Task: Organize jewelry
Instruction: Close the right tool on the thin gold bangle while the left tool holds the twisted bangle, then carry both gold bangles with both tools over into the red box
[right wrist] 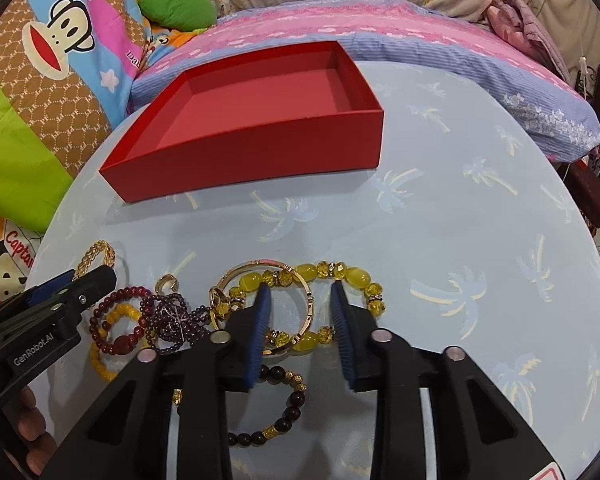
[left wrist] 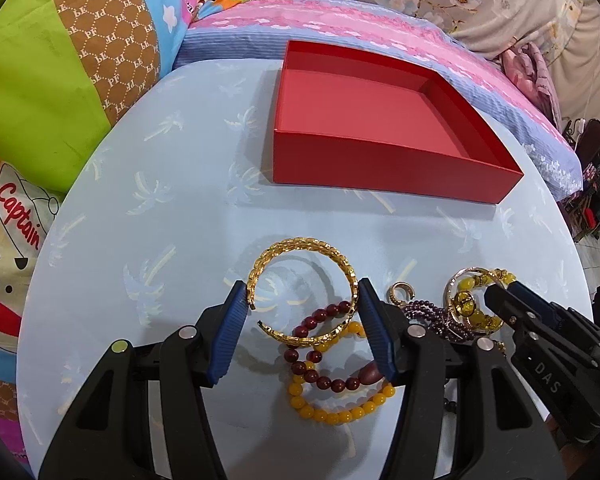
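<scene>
Gold bangle (left wrist: 304, 292) lies flat between the left gripper (left wrist: 302, 296) jaws, both pads touching its rim, red box (left wrist: 380, 160) straight beyond at upper centre.

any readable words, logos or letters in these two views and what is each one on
"DAS" on the right gripper, on its black body.
"GenRobot.AI" on the left gripper, on its black body.
"Captain" in red on the cartoon blanket.
"PF" repeated over the blanket's brown honeycomb patch.
A short word by the blanket's star print is too cut off to read.
The red box carries no text.
</scene>
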`<state>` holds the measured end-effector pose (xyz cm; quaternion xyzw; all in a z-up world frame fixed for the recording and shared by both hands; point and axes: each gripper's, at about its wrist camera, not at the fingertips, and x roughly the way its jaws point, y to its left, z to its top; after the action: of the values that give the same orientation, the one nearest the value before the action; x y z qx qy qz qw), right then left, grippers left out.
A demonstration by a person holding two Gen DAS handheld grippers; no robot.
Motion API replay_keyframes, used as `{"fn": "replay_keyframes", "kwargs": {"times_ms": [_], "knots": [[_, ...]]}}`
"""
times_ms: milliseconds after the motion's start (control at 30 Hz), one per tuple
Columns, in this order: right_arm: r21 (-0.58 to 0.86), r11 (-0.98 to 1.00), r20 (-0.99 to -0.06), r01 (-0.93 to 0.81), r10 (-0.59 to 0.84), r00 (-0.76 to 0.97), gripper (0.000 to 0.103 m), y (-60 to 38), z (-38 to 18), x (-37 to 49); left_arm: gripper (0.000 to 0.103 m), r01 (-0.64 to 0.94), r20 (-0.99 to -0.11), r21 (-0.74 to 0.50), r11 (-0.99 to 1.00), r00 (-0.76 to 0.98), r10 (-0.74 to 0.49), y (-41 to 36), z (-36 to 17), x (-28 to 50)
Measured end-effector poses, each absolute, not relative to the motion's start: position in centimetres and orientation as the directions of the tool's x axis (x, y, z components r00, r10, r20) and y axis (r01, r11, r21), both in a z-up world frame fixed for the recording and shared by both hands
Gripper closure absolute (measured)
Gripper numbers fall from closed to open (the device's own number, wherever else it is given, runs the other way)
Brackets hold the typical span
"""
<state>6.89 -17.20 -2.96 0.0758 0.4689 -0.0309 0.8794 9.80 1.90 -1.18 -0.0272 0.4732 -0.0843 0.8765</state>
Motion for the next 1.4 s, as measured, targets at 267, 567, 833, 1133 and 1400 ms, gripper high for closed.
{"fn": "replay_keyframes", "kwargs": {"times_ms": [267,567,833,1133,1400], "knots": [[0.101,0.988,-0.830,0.117,0.019,0.558,0.097,-17.3,-3.5,7.2,0.050,0.127,-0.831,-0.127,0.984,0.528,-0.176,1.7,-1.6,10.0],[0.120,0.987,-0.798,0.108,0.031,0.602,0.098,-17.3,-2.1,6.6,0.050,0.133,-0.827,-0.127,0.983,0.534,-0.179,1.5,-1.2,9.8],[0.149,0.985,-0.759,0.090,0.055,0.649,0.098,-17.1,0.5,5.9,0.050,0.149,-0.804,-0.129,0.980,0.563,-0.192,1.5,0.7,9.1],[0.177,0.983,-0.720,0.044,0.098,0.687,0.098,-16.7,3.5,5.9,0.050,0.174,-0.775,-0.132,0.976,0.596,-0.211,1.2,3.3,9.1],[0.138,0.990,-0.679,-0.008,0.101,0.727,0.098,-16.8,6.4,9.6,0.050,0.227,-0.755,-0.133,0.965,0.607,-0.247,-0.1,5.6,12.6]]}}
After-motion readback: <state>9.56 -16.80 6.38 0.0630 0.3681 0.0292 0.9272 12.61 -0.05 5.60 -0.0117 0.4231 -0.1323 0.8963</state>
